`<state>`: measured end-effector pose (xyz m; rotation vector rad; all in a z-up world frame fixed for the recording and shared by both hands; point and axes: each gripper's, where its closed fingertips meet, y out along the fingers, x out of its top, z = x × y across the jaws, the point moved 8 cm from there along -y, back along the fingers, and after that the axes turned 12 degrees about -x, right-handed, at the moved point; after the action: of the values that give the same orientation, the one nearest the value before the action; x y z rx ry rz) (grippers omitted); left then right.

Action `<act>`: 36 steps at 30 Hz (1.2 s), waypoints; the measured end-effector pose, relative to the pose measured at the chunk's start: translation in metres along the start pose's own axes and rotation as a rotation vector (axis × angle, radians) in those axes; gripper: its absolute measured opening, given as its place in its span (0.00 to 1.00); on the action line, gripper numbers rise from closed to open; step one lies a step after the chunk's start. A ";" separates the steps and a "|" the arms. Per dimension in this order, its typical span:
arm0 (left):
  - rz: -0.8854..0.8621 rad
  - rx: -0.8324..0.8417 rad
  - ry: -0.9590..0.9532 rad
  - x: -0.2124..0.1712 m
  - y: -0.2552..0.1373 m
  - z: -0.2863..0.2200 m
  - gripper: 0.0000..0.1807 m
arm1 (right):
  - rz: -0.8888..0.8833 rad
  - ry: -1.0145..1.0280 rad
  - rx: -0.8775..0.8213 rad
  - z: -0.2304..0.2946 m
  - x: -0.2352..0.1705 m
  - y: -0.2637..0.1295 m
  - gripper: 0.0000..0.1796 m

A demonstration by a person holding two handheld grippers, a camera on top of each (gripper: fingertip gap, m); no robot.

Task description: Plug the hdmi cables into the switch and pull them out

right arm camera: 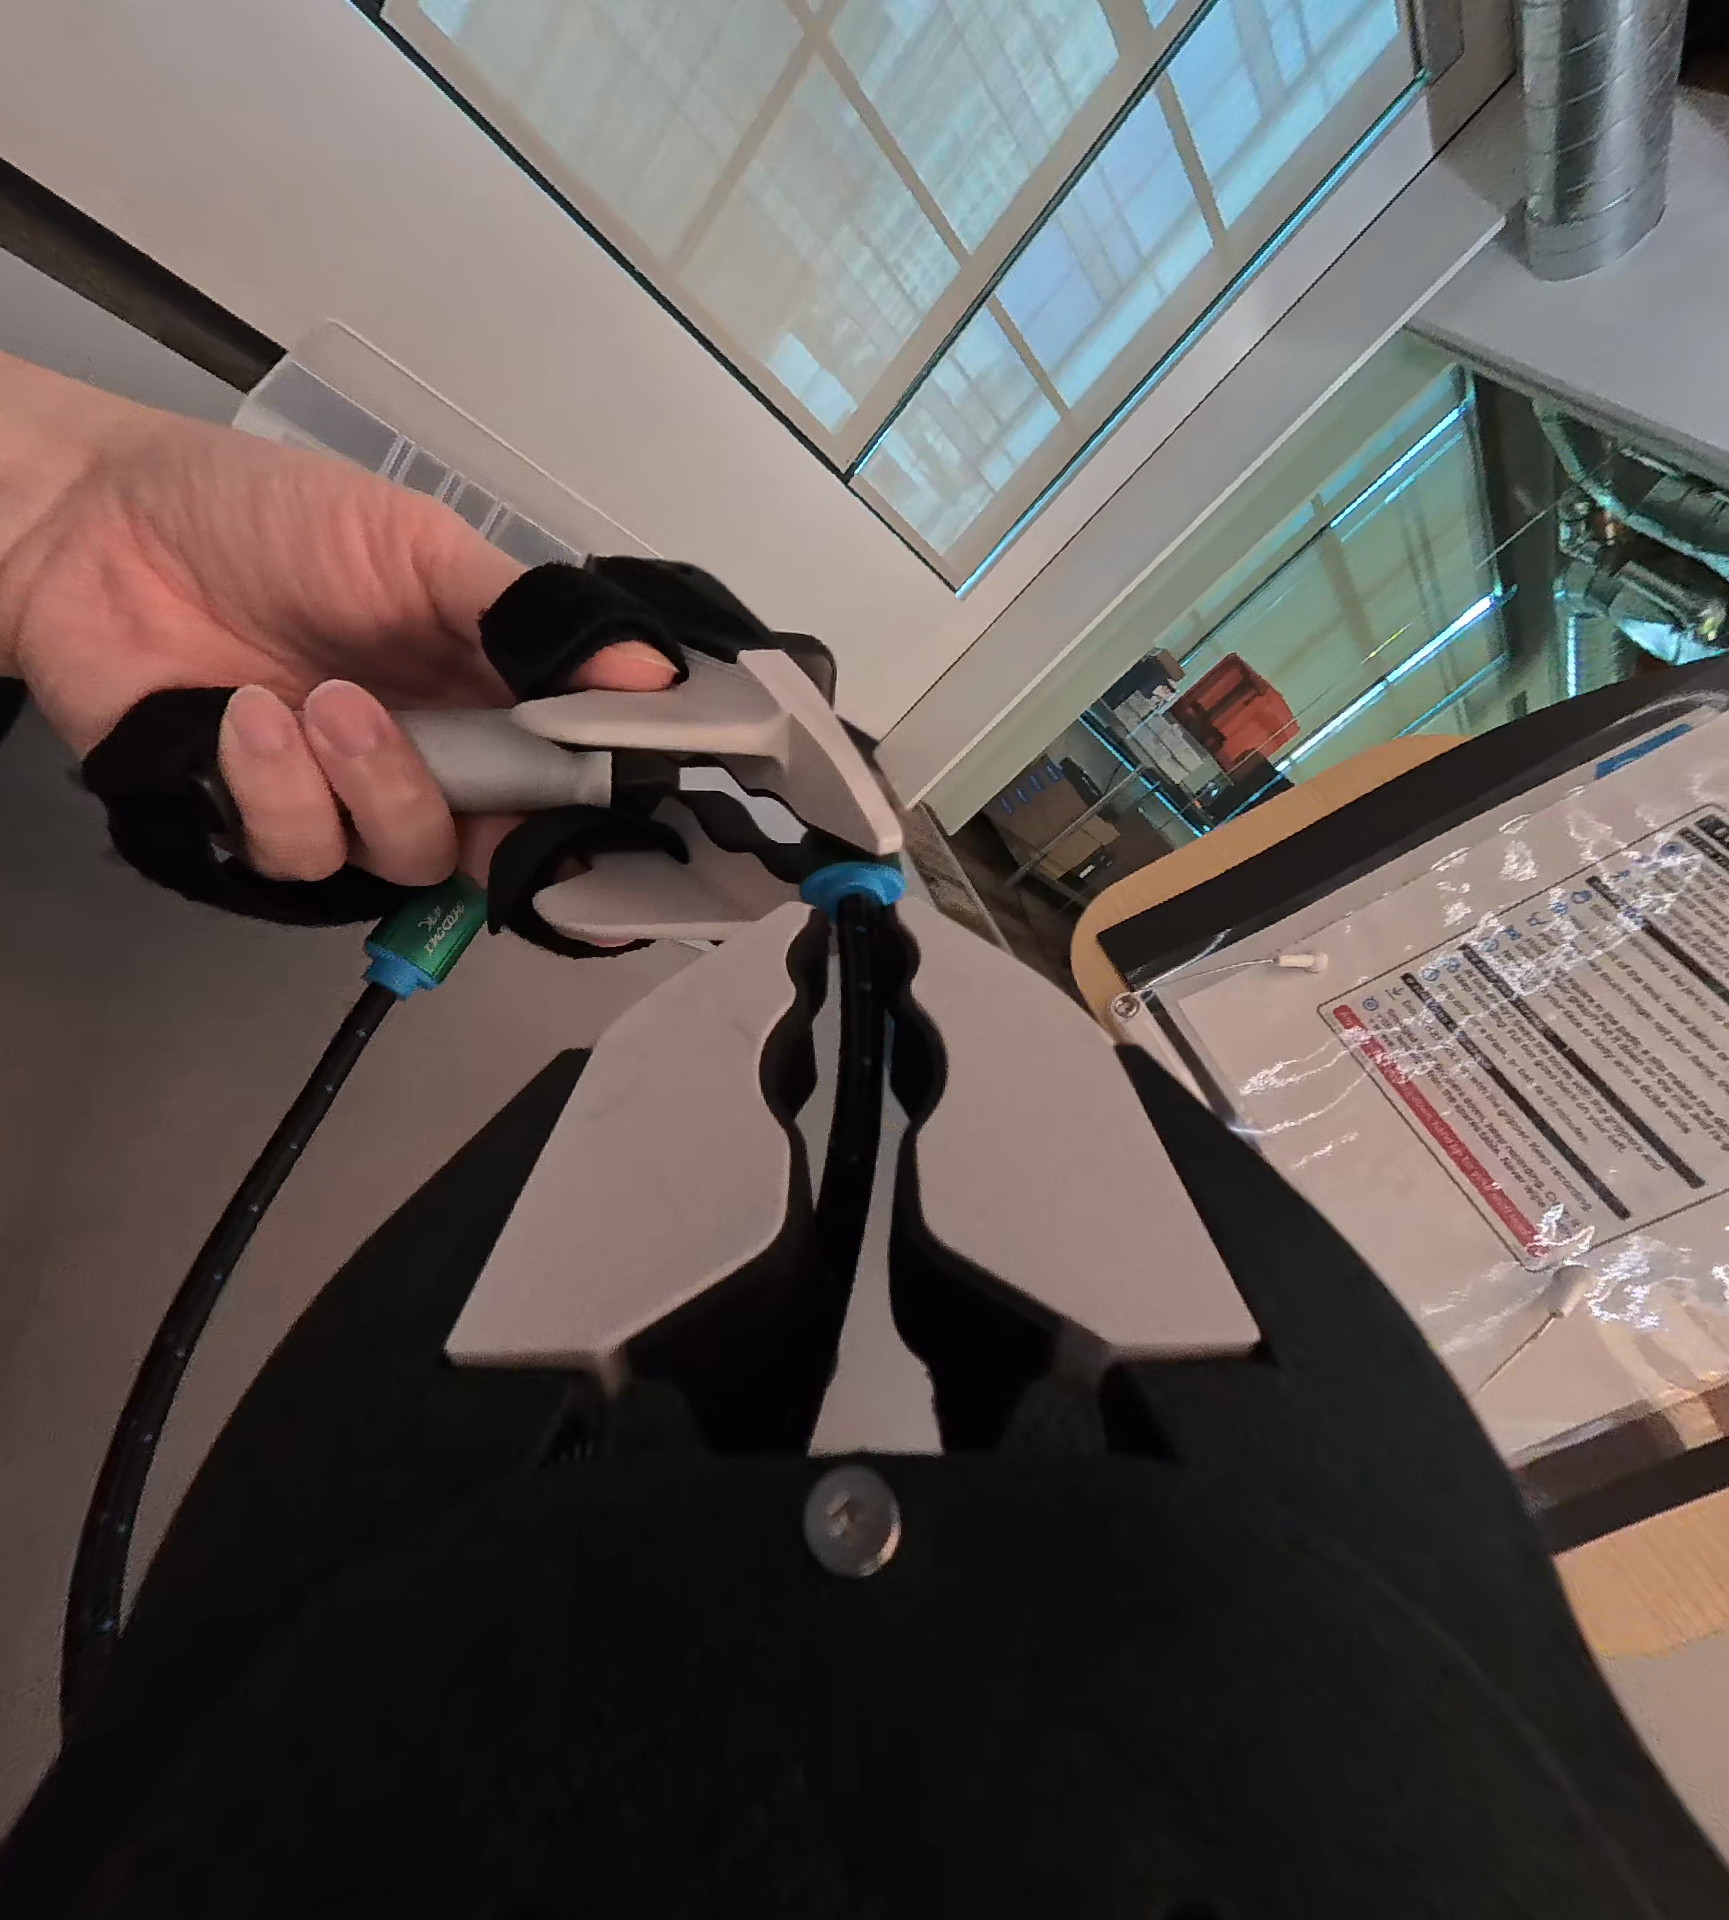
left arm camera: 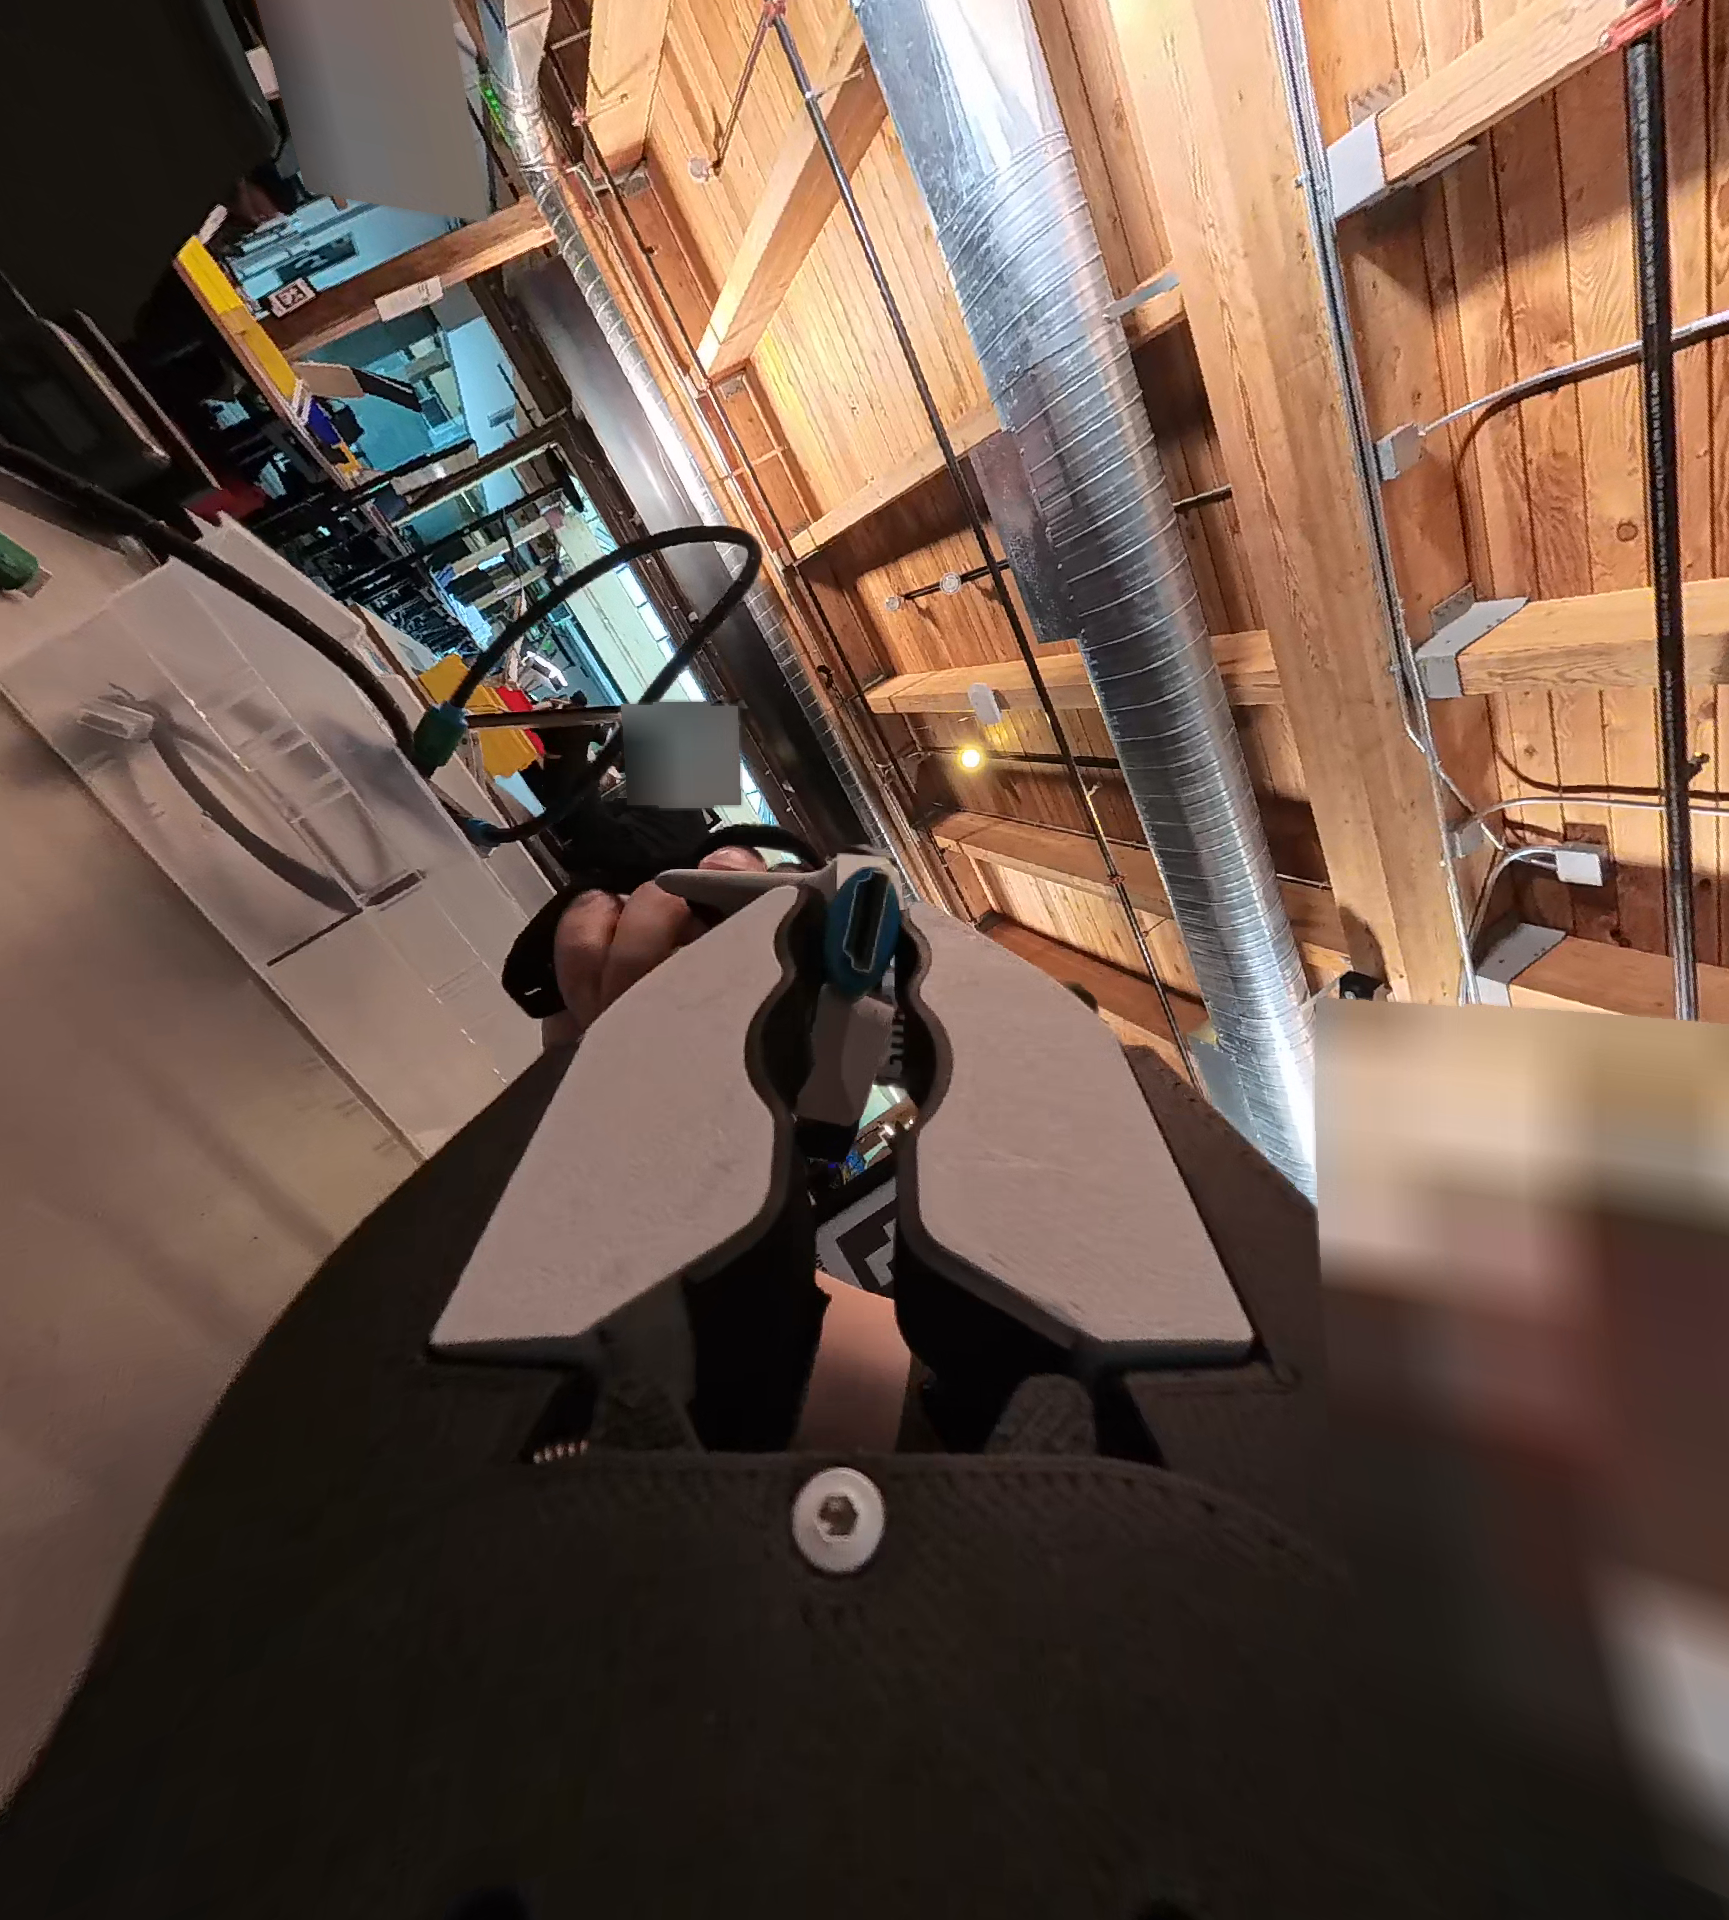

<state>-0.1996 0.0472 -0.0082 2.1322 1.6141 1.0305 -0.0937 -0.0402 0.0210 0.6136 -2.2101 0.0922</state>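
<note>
**Left wrist view: both grippers meet at one blue HDMI plug**

L gripper [left arm camera: 855, 951] fingers clamped on blue-collared HDMI plug [left arm camera: 857, 932], held up off table [left arm camera: 60, 1039]. R gripper [right arm camera: 844, 914] fingers pinch black cable [right arm camera: 855, 1049] just behind collar. Green plug [right arm camera: 429, 935] hangs near hand [right arm camera: 216, 623].

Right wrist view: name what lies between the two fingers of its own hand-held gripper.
The black HDMI cable runs up that gap to its blue-collared plug, which the left hand-held gripper pinches; the right wrist view shows it.

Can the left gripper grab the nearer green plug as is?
Probably not yet: the left gripper looks closed around the blue plug, so it must let go first. Nothing else seems to block the green plug.
</note>
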 end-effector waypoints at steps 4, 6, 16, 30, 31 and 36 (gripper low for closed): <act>-0.002 0.009 -0.001 0.000 0.000 0.001 0.06 | 0.008 -0.011 0.004 0.000 -0.001 0.000 0.06; -0.002 0.013 -0.007 0.000 -0.001 0.002 0.06 | 0.015 -0.031 0.003 0.001 -0.001 0.000 0.05; 0.023 0.003 0.002 -0.001 0.004 -0.003 0.07 | -0.003 0.006 0.018 -0.003 0.003 -0.004 0.04; 0.098 0.421 0.444 0.017 -0.007 -0.020 0.24 | 0.130 0.237 -0.044 -0.044 -0.002 -0.008 0.04; 0.094 0.455 0.468 0.018 -0.009 -0.018 0.24 | 0.149 0.265 0.000 -0.047 0.006 -0.008 0.04; 0.091 0.573 0.529 0.018 -0.017 -0.003 0.22 | 0.202 0.195 0.077 -0.061 0.053 -0.028 0.04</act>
<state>-0.2117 0.0684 -0.0091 2.4325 2.3046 1.3780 -0.0675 -0.0697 0.0967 0.4026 -2.0799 0.3290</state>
